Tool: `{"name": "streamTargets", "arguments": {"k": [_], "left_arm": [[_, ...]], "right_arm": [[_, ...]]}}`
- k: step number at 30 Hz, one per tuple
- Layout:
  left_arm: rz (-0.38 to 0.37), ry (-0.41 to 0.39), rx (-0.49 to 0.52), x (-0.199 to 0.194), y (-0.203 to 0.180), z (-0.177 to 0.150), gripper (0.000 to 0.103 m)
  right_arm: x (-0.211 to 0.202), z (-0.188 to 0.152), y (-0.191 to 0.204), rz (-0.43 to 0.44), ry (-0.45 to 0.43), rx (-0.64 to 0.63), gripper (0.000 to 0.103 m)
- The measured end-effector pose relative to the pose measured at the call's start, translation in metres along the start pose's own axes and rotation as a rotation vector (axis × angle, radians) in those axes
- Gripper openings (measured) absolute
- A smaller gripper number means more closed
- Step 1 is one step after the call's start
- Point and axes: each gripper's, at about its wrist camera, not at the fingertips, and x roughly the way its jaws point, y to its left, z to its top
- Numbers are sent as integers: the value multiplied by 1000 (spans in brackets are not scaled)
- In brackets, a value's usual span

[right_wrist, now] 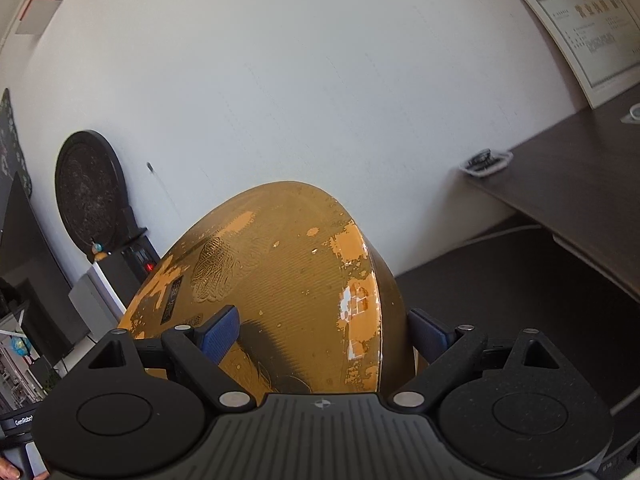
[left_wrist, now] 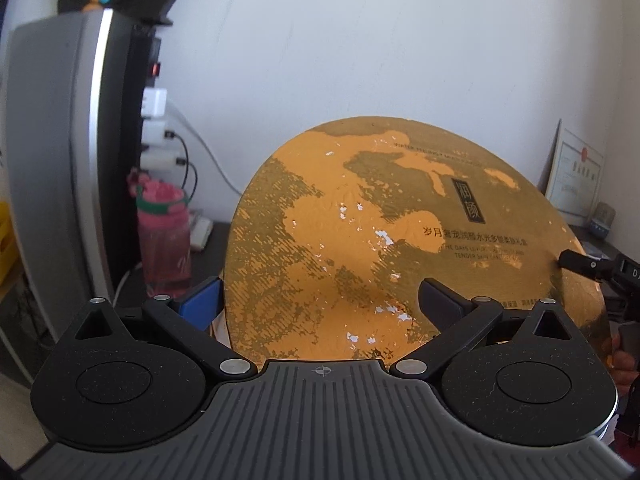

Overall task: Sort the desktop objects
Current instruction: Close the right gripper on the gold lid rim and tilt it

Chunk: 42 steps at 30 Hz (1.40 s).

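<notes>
A large round flat box [left_wrist: 340, 220], gold and orange with worn patches and printed text, stands on edge and fills the middle of both views. My left gripper [left_wrist: 320, 304] straddles its lower rim, the blue pad against the back and the dark finger [left_wrist: 440, 304] on the printed face. My right gripper [right_wrist: 324, 332] clamps the box [right_wrist: 280, 260] across its thickness, one blue pad [right_wrist: 220, 330] on the face and the other finger behind the side wall. The right gripper [left_wrist: 584, 264] also shows at the box's right edge in the left wrist view.
A pink water bottle [left_wrist: 164, 240], a power strip with white chargers [left_wrist: 154, 120] and a grey monitor [left_wrist: 52, 160] stand to the left. A framed certificate [right_wrist: 580, 32] leans on the wall above a dark desk [right_wrist: 560, 184] bearing a small dish [right_wrist: 486, 162]. A black round plate [right_wrist: 88, 200] stands at the wall.
</notes>
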Motion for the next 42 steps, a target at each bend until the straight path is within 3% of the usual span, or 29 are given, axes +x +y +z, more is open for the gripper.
{"name": "streamTargets", "arguments": {"k": [7, 16, 31, 42], "left_arm": [[-19, 25, 30, 5, -4, 2, 101], [-37, 56, 18, 21, 13, 21, 101], [85, 122, -30, 58, 47, 41, 101], [116, 168, -23, 98, 44, 40, 101]], "right_arm": [[-3, -8, -15, -47, 46, 75, 92], [16, 3, 5, -83, 69, 53, 92], [100, 7, 7, -61, 218, 99, 92], [125, 14, -6, -84, 238, 81, 92]]}}
